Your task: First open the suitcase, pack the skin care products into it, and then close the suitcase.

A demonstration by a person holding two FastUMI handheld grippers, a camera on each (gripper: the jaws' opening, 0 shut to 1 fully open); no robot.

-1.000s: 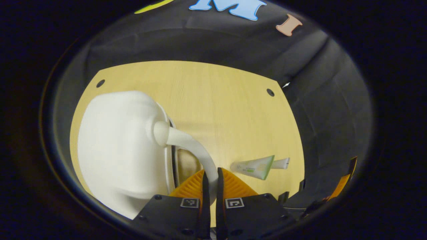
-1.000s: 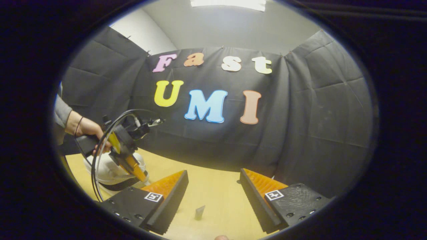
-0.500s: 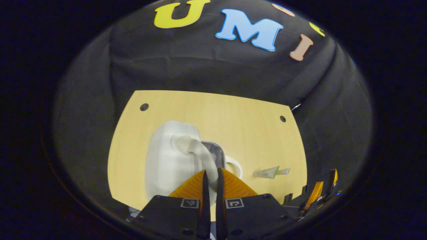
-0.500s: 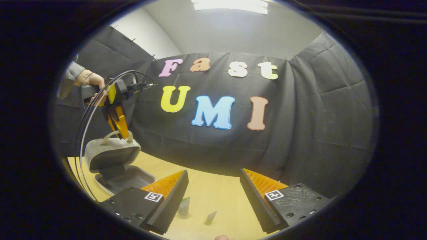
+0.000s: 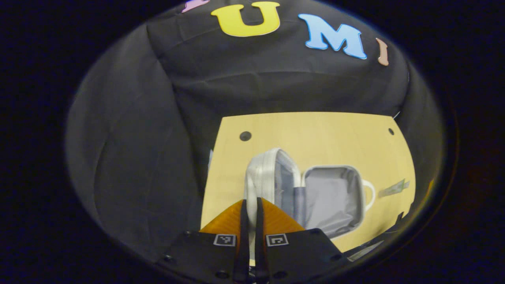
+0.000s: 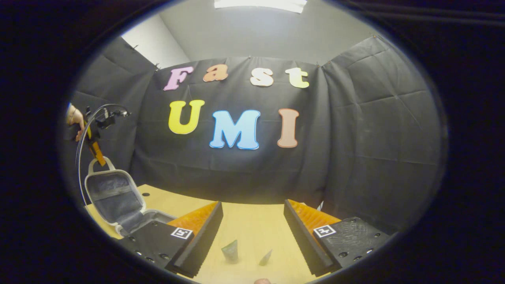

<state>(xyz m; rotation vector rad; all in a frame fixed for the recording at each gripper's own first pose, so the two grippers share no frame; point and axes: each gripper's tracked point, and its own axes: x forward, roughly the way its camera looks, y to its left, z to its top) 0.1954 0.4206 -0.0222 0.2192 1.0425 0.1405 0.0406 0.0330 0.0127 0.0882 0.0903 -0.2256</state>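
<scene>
Broadly, largest to smallest:

Table: pale wooden tabletop (image 5: 315,134), with two dark round holes near its far edge, black cloth wall behind.

Suitcase: small white hard-shell suitcase with grey fabric lining (image 5: 331,197), lying open on the table; lower half flat with its lining facing up, a white loop handle at its right edge in the left gripper view.

Lid: white suitcase lid with grey lining (image 6: 112,193), raised upright at the hinge; seen from the right gripper view standing at the table's left end, a white loop handle (image 6: 96,162) on top.

Left gripper (image 5: 249,205): fingers nearly together, a narrow gap between them, placed over the lid's top edge; in the right gripper view (image 6: 96,152), held high by a hand (image 6: 75,118), tips at the lid's handle. Cannot tell whether both fingers press on the handle.

Right gripper (image 6: 252,221): fingers spread wide apart, holding nothing, hovering above the table.

Skin care products: two small pale green tubes (image 6: 230,250) lying on the table just beside each other, between the right gripper's fingers in that view; in the left gripper view, a pale tube (image 5: 392,188) to the right of the suitcase, apart from it.
</scene>
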